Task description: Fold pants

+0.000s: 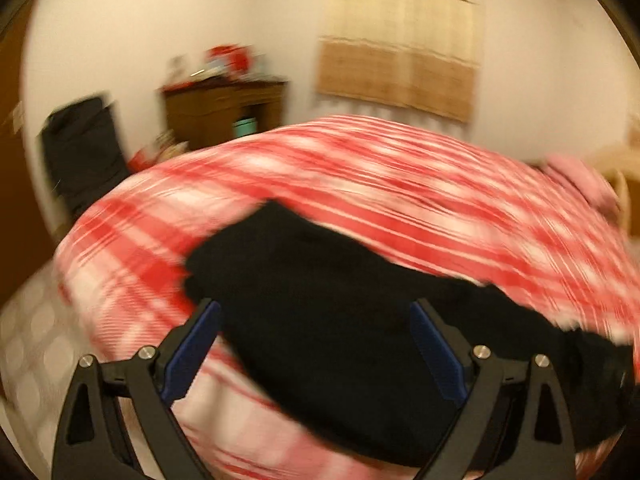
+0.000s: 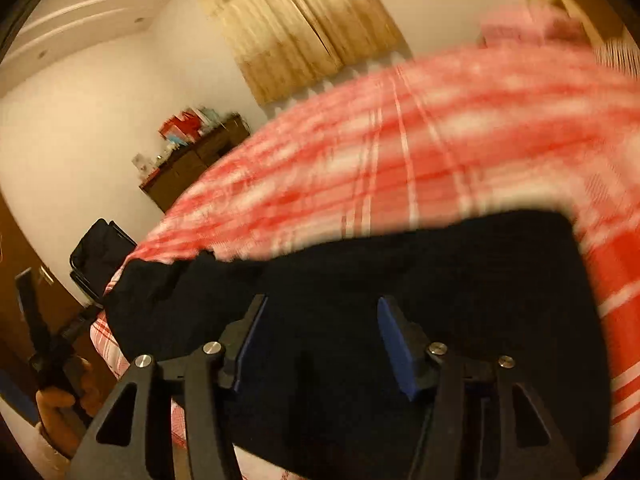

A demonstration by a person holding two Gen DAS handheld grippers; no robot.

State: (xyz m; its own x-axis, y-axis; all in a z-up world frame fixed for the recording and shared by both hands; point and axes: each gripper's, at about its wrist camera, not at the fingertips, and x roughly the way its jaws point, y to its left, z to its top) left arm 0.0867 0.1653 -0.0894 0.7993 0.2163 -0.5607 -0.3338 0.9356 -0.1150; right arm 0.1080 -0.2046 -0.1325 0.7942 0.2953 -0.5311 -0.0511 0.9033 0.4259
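Black pants (image 1: 340, 300) lie on a bed with a red and white checked cover (image 1: 360, 184). In the left wrist view my left gripper (image 1: 316, 308) is open above the pants, its blue pads wide apart and holding nothing. In the right wrist view the pants (image 2: 440, 264) spread across the cover (image 2: 400, 152). My right gripper (image 2: 322, 304) is open just above them, empty. The left gripper (image 2: 30, 316) and the hand holding it show at the far left of that view, off the bed's edge. Both views are blurred.
A brown wooden dresser (image 1: 224, 108) with red items on top stands against the far wall. A black chair (image 1: 84, 148) stands left of the bed. Beige curtains (image 1: 400, 68) hang behind the bed. A pink pillow (image 2: 520, 24) lies at the bed's far end.
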